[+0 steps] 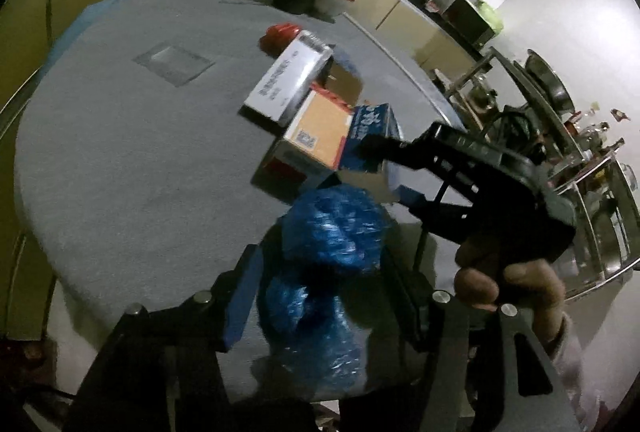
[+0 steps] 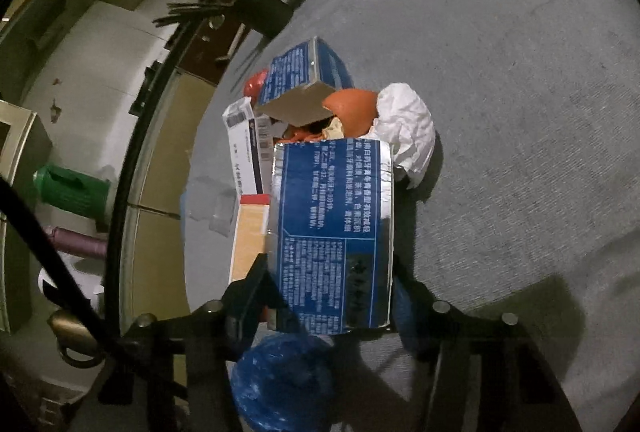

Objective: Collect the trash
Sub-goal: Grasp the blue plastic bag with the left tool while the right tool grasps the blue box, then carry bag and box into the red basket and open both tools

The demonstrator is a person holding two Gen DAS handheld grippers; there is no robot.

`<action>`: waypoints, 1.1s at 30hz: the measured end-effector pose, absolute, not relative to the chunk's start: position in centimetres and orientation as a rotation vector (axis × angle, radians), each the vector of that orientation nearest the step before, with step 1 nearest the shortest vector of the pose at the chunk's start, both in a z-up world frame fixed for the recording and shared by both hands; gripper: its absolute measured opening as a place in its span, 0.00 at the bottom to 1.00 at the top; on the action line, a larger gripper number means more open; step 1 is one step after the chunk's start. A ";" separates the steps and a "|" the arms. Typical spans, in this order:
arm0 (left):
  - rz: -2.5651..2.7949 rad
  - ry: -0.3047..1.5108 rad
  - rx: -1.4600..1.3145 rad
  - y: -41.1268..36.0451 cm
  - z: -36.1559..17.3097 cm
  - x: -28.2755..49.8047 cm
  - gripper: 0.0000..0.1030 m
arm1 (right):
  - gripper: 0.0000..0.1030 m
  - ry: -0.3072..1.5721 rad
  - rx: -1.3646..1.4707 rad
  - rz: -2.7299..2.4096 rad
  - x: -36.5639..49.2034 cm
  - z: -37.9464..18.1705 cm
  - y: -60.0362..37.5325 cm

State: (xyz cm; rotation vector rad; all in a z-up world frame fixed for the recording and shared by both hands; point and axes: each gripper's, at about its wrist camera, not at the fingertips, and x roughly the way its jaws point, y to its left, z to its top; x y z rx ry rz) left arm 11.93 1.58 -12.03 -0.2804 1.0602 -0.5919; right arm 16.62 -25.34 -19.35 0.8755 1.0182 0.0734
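Two tools: left tool [image 1: 320, 296] released, its pads apart around the crumpled blue bag [image 1: 332, 228] without pressing it.
Right tool [image 2: 328, 300]: straddles the blue carton [image 2: 332, 232]; grip unclear.
Beyond: white paper wad [image 2: 408, 132], boxes, grey desk [image 2: 520, 92].

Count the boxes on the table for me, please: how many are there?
4. A blue box lies nearest the right wrist camera, a tan box beside it, a white box beyond that, and an open blue box farthest. Others may be hidden.
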 end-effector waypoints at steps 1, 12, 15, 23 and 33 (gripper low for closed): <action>-0.598 1.052 -0.283 1.3 -11.8 11.9 0.61 | 0.57 1.013 0.865 0.076 16.3 -19.2 -25.5; -0.574 1.098 -0.187 -1.6 -14.6 13.3 0.48 | 0.57 0.918 0.883 0.153 10.1 -16.8 -28.6; -0.562 1.078 -0.205 -1.8 -14.6 13.2 0.45 | 0.57 0.895 0.890 0.136 7.7 -16.5 -30.1; -0.553 1.026 -0.091 -4.5 -13.2 11.2 0.40 | 0.57 0.819 0.921 0.074 1.7 -16.3 -34.9; -0.763 0.984 0.063 -12.9 -9.8 7.0 0.40 | 0.57 0.716 0.954 -0.056 -6.9 -16.2 -41.4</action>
